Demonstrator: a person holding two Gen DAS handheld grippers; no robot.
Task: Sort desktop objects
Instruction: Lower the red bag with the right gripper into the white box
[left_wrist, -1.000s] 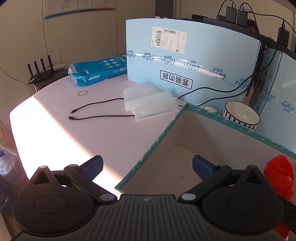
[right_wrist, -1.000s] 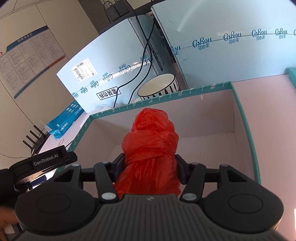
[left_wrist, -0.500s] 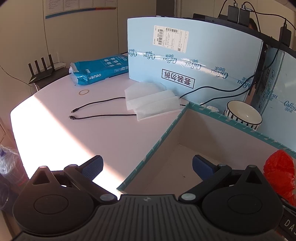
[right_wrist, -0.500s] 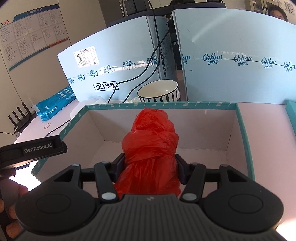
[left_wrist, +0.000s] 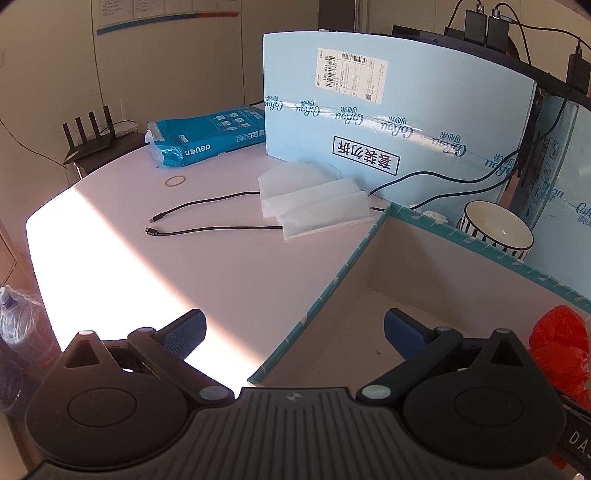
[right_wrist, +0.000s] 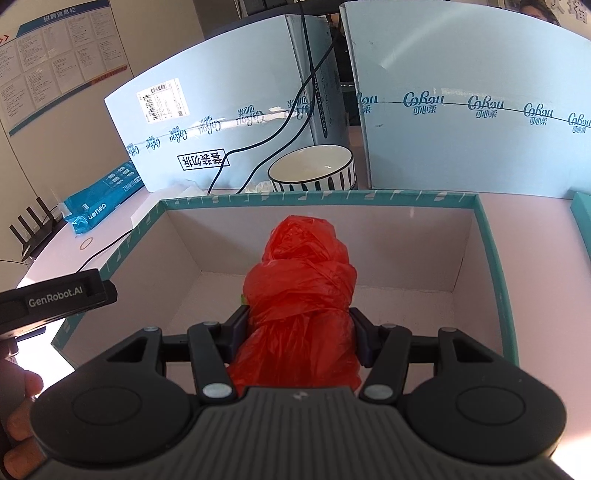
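Note:
My right gripper (right_wrist: 299, 334) is shut on a crumpled red plastic bag (right_wrist: 301, 295) and holds it inside the teal-rimmed cardboard box (right_wrist: 317, 201), low over its floor. The bag also shows at the right edge of the left wrist view (left_wrist: 559, 347). My left gripper (left_wrist: 295, 328) is open and empty, hovering over the box's left wall (left_wrist: 332, 284). White foam sheets (left_wrist: 314, 203), a black cable (left_wrist: 207, 221) and a rubber band (left_wrist: 175, 181) lie on the desk to the left of the box.
A striped ceramic bowl (right_wrist: 312, 168) stands behind the box. Light-blue cartons (left_wrist: 388, 107) wall off the back. A blue Deli paper pack (left_wrist: 207, 136) and a black router (left_wrist: 88, 136) sit at the far left. A water bottle (left_wrist: 18, 325) stands beside the desk edge.
My right gripper has lowered the red bag deeper into the box and turned a little. The left gripper has barely moved and stays open.

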